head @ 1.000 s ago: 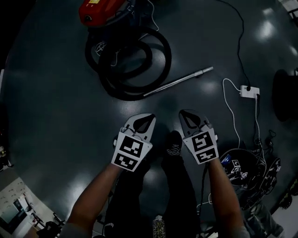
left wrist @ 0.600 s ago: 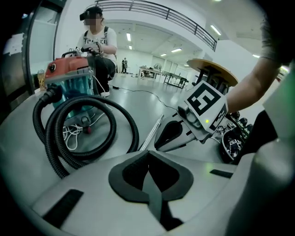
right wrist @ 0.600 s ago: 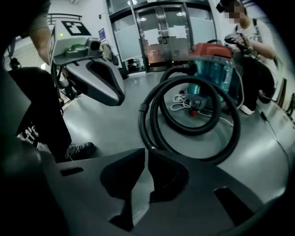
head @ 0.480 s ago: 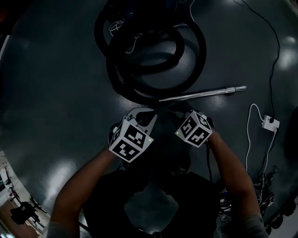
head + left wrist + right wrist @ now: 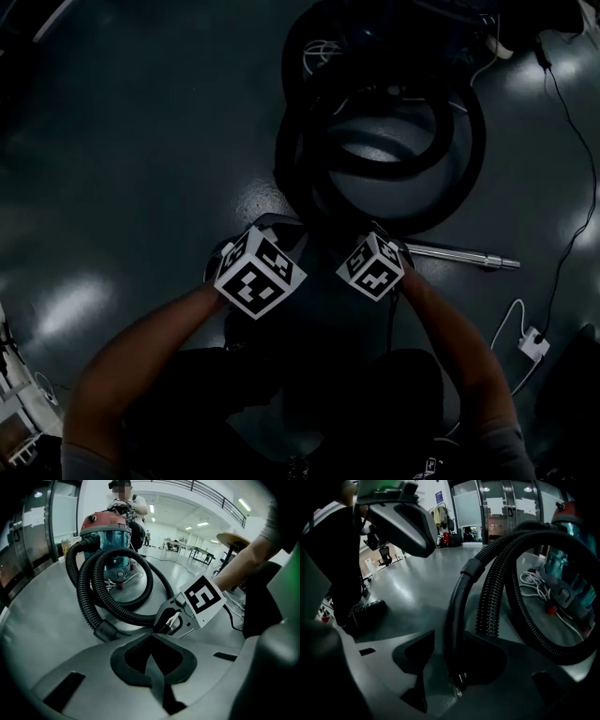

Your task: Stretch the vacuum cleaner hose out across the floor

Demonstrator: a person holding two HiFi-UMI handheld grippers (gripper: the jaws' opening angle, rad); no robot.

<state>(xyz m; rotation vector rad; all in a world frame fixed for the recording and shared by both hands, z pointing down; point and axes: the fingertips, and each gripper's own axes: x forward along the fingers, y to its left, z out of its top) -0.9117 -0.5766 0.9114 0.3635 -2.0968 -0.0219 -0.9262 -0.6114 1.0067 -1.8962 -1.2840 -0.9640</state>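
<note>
Nearest, low over the dark floor (image 5: 131, 169), the left claw (image 5: 152, 638): jaws pressed fully together, nothing between them, tips near the hose (image 5: 89, 592) but not on it. Just beside it, the right claw (image 5: 450, 637) — jaws partway apart, having just been opening, with the hose's smooth black end piece (image 5: 457, 602) standing between them; a clear gap at one jaw, no squeeze on the piece to be seen. Off to the right on the floor, a white power strip (image 5: 532, 343) with its cable trailing away. Lying flat beside the right claw, a metal tube (image 5: 464, 256), its near end lost in the dark under the claw. Further along the end piece, a cuff (image 5: 471, 569), then the ribbed black hose itself — not stretched out, wound in overlapping loops on the floor right in front of both claws. Inside the loops, a tangle of white cord (image 5: 532, 585). Right behind the coil, the vacuum cleaner (image 5: 105, 531), red on top, teal and see-through below. Farther back, a person (image 5: 126, 501) standing just behind the vacuum cleaner, and beyond that a bright hall with tables (image 5: 187, 548).
</note>
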